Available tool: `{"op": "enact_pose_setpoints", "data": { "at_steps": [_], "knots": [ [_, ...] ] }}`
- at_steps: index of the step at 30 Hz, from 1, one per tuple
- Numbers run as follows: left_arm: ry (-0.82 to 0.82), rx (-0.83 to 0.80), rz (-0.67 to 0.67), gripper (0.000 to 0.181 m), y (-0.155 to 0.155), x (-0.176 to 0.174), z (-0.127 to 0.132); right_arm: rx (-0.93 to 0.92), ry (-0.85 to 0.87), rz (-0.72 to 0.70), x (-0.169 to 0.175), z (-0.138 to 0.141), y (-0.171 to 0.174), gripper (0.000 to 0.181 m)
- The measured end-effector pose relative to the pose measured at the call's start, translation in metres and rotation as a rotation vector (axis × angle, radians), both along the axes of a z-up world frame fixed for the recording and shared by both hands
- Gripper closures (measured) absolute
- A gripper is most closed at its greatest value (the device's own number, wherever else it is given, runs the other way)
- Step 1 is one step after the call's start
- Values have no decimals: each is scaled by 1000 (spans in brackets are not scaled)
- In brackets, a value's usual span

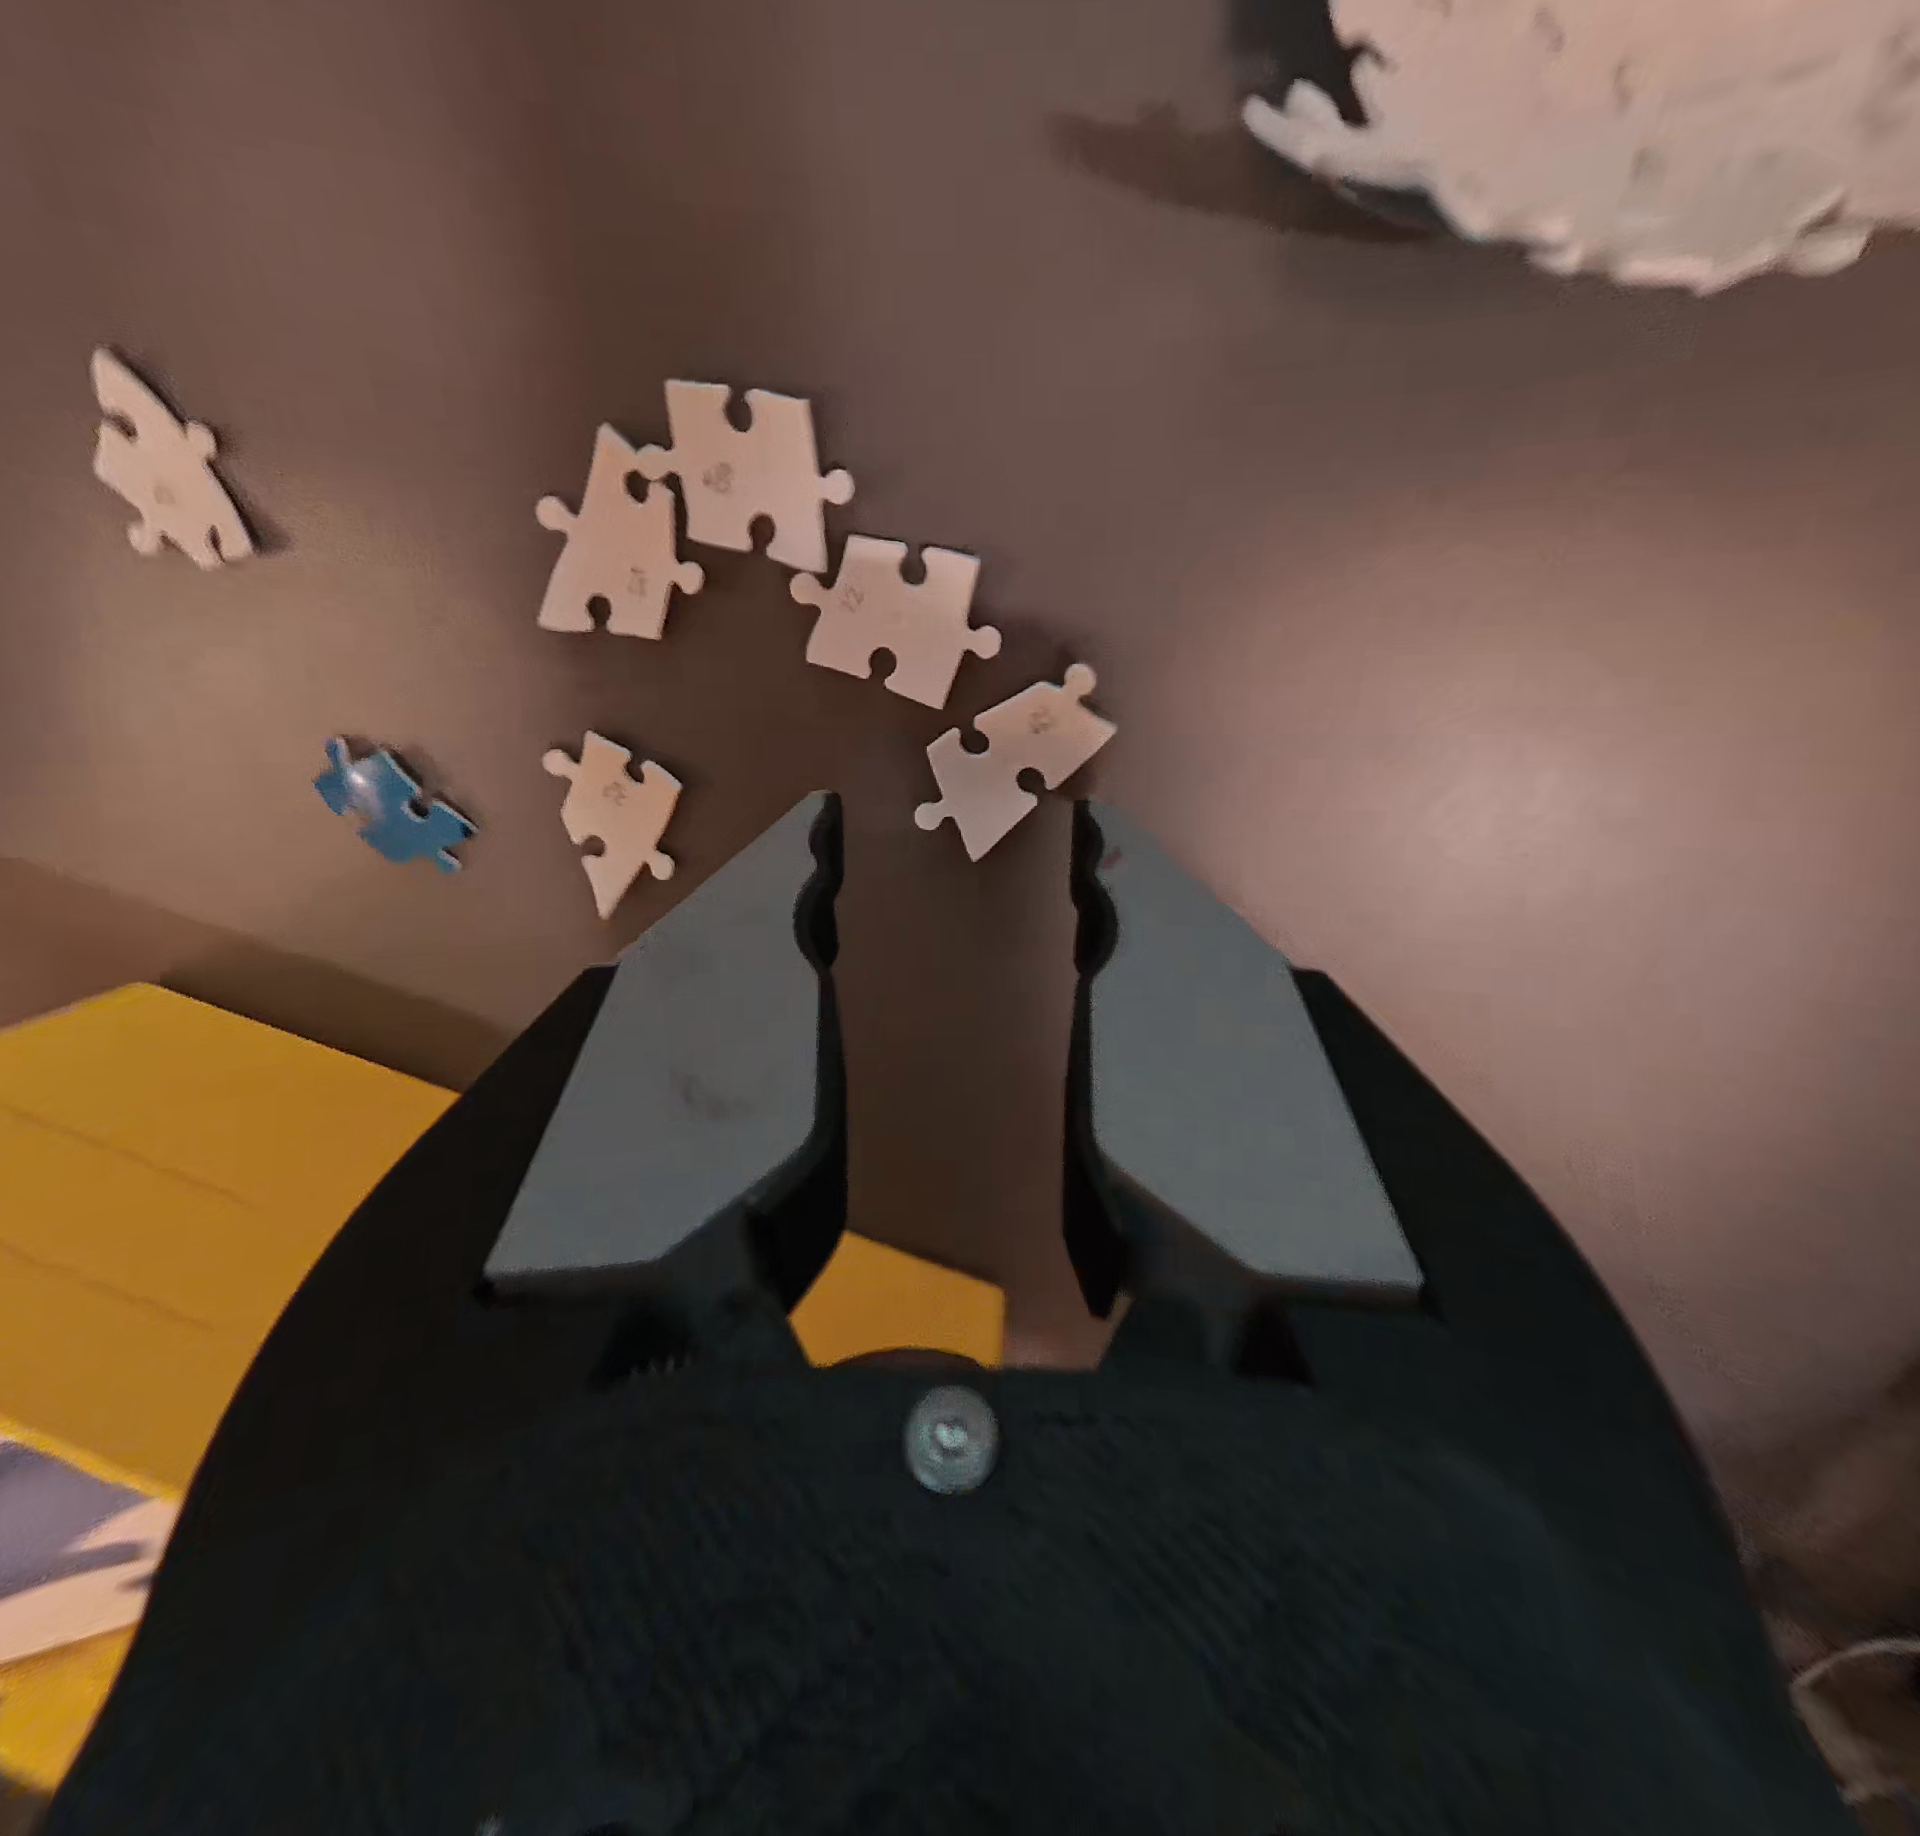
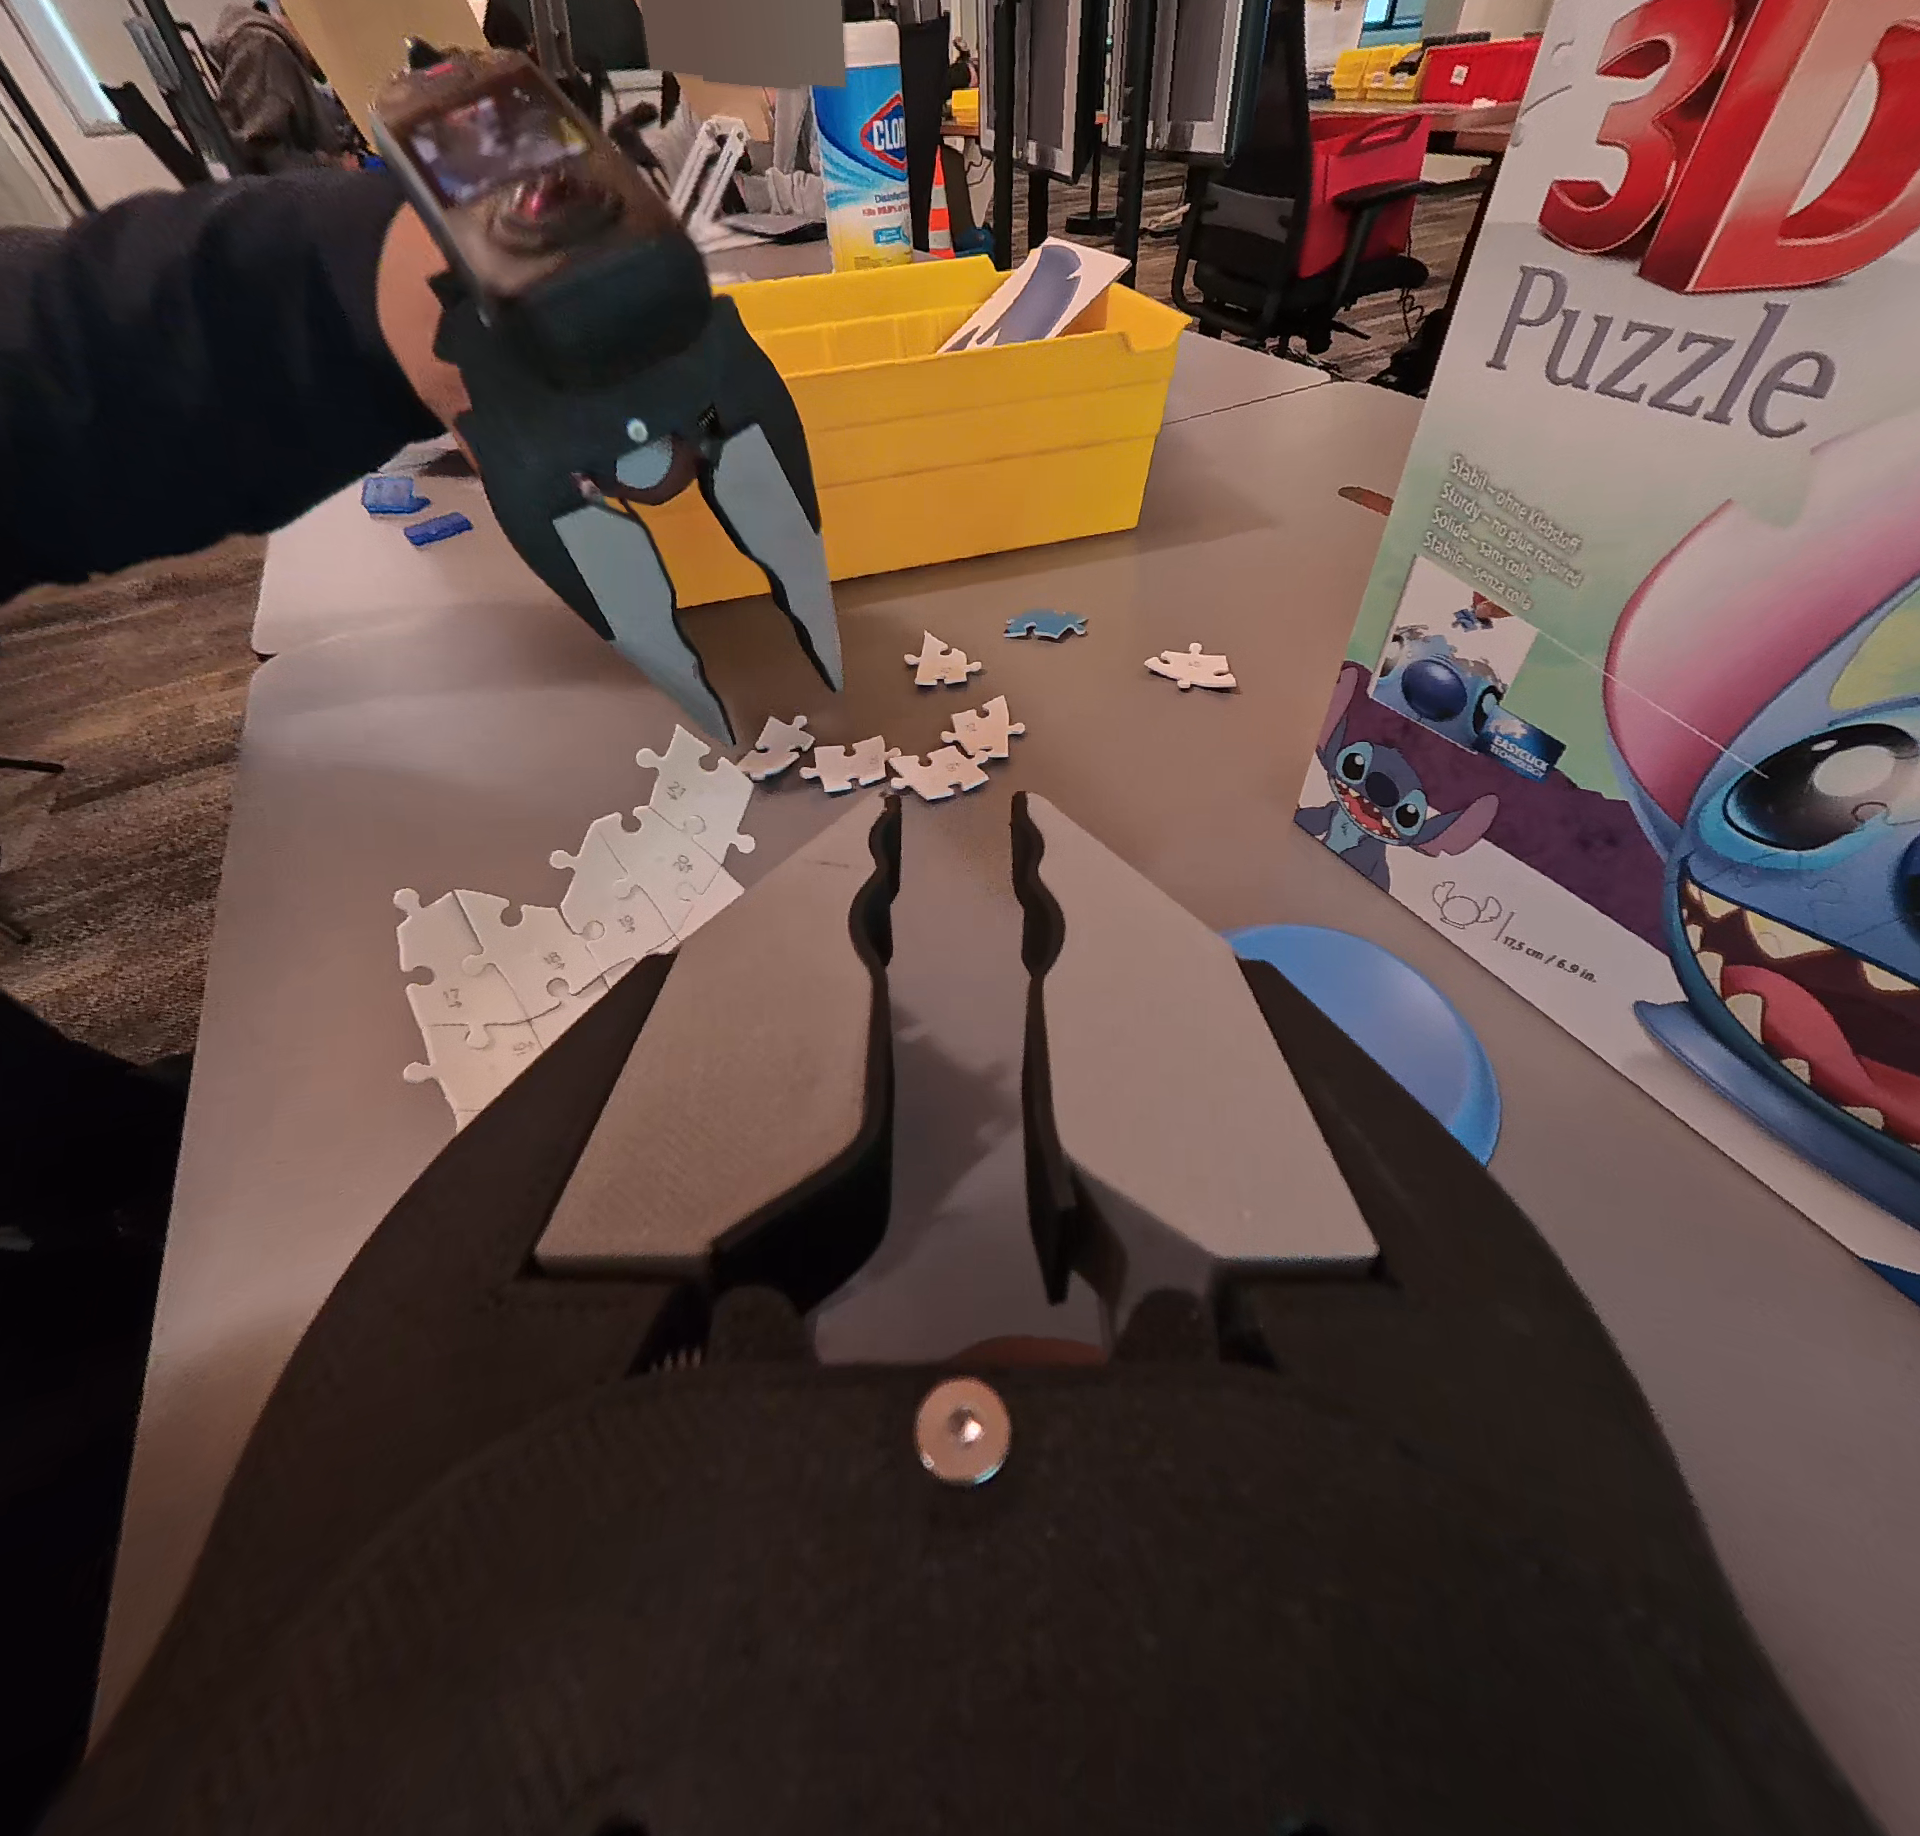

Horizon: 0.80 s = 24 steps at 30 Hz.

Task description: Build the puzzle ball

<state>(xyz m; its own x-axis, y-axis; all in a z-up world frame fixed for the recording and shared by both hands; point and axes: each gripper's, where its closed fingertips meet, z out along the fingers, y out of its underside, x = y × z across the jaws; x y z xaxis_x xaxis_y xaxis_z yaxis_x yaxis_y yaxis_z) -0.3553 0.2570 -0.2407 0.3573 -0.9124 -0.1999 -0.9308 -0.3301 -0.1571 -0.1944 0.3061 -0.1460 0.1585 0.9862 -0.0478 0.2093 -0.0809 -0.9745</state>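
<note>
Left tool (image 2: 779, 711): fingers spread, empty, poised over loose puzzle pieces (image 2: 914, 747) mid-frame on the desk (image 2: 416, 664). Right tool (image 2: 956, 799): parted, empty (nothing between). Joined white section (image 2: 582, 924) lies centre-left.

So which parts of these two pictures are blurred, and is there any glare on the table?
Left wrist view: motion blur smears the assembled white section; the loose pieces are only slightly soft; a pale sheen lies on the table. Right wrist view: mostly sharp, but the left claw and its camera housing are blurred; wide-angle distortion makes the puzzle box lean.
</note>
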Motion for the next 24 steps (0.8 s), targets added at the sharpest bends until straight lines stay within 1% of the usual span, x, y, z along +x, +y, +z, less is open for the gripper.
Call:
{"op": "enact_pose_setpoints", "data": {
  "at_steps": [1,2,4,6,8,9,11,12,18,21,24],
  "knots": [
    [50,6,-52,138,1,-1,-3,-2,0,2,0,0,0,164],
    [81,-6,-100,141,1,0,-6,-2,0,4,0,0,0,164],
    [81,-31,-159,144,-1,7,-7,-1,2,3,0,0,0,164],
    [96,-61,-168,147,-2,7,-8,-1,8,1,1,1,0,164],
    [76,-112,-148,158,-8,8,-10,-7,17,2,2,3,1,164],
    [58,-126,-132,160,-10,8,-10,-11,22,4,3,4,0,164],
    [25,-151,-136,150,-14,9,-10,-19,33,10,3,6,0,164],
    [23,-146,-143,150,-14,9,-10,-23,36,13,3,6,0,164],
    [77,-144,-176,130,-6,3,-10,-24,39,28,2,7,-3,164],
    [72,-176,-205,128,-5,4,-11,-19,43,33,2,8,-4,164],
    [72,-212,-243,131,-7,5,-12,-20,44,35,2,8,-5,164]
  ]
}}
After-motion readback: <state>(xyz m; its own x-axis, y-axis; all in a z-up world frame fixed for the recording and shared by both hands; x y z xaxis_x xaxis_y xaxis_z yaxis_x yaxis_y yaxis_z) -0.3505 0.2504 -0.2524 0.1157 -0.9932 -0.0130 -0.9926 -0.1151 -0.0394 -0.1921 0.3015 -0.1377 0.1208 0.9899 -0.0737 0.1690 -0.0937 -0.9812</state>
